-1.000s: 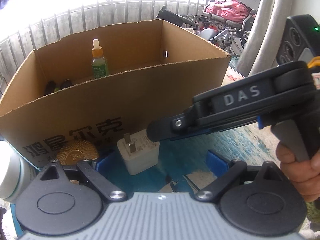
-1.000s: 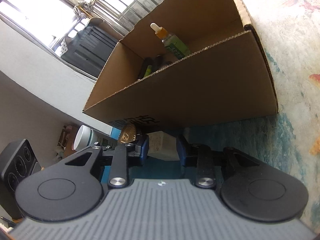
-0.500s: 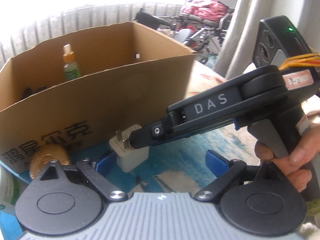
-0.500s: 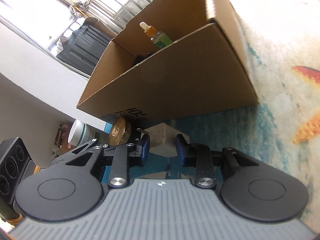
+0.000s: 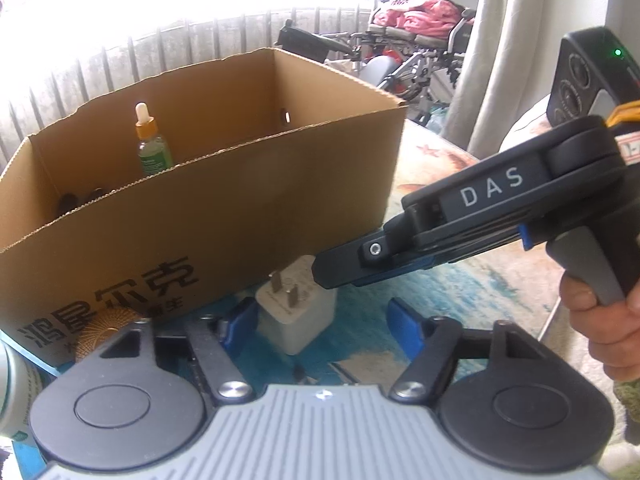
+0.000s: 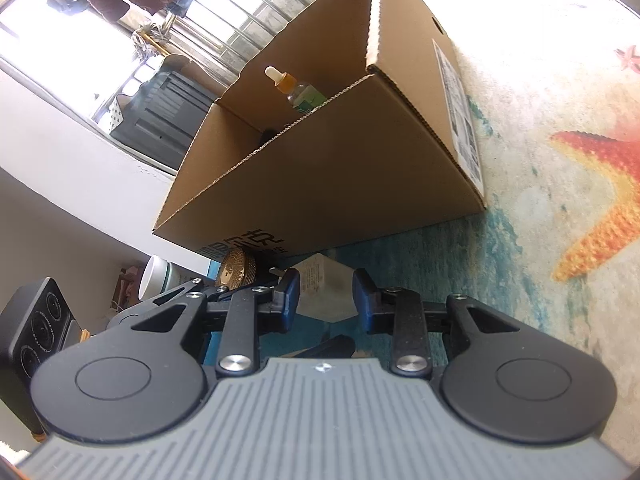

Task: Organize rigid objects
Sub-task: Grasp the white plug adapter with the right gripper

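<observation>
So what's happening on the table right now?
A person works a claw in each hand. The right claw is shut on the white charger, which sits on the table before the cardboard box. The left claw has just been closing around the same charger, not yet gripping. A dropper bottle stands in the box.

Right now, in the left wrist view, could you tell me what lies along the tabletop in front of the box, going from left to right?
White round jar with a green label → golden ridged disc → white plug adapter with metal prongs → black right gripper → the hand holding it.
</observation>
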Tool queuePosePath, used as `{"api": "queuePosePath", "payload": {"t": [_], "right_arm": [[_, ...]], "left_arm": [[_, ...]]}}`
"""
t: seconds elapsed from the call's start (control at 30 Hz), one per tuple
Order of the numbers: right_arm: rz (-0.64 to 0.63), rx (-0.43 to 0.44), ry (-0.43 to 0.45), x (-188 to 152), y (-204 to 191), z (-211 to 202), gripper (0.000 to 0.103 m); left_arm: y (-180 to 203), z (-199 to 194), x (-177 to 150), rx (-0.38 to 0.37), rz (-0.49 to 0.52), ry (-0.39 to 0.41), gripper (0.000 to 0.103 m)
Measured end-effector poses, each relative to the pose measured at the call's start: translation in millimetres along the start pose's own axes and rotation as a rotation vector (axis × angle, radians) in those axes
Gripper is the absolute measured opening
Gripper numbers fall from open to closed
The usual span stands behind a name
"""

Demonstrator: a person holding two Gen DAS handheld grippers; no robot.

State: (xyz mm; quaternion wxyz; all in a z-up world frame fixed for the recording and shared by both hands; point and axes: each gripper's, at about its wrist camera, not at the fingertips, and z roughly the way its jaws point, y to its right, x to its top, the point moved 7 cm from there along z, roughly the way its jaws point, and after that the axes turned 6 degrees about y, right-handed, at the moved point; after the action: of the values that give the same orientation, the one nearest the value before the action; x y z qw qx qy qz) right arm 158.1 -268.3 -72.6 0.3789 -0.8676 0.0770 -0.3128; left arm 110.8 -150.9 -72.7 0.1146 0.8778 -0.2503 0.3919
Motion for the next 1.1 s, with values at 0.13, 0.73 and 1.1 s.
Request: {"api": "queuePosePath", "payload": {"t": [0.13, 0.73, 1.1], "right_arm": [[0.004, -0.006, 0.000, 1.8, 1.4, 5.6, 0.029], [0.037, 0.001, 0.005, -5.4, 6.3, 2.8, 0.028], [0.049, 0.005, 0.006, -4.9, 8.6, 2.8, 0.029]], "left_arm": [[-3.5, 3.8, 2.7, -0.003, -0.020, -0.003, 0.065], [-9.8, 9.6, 7.2, 0.009, -0.003, 0.008, 0.047], [-10.9, 13.0, 4.1, 0.016, -0.021, -0.020, 0.047]]}}
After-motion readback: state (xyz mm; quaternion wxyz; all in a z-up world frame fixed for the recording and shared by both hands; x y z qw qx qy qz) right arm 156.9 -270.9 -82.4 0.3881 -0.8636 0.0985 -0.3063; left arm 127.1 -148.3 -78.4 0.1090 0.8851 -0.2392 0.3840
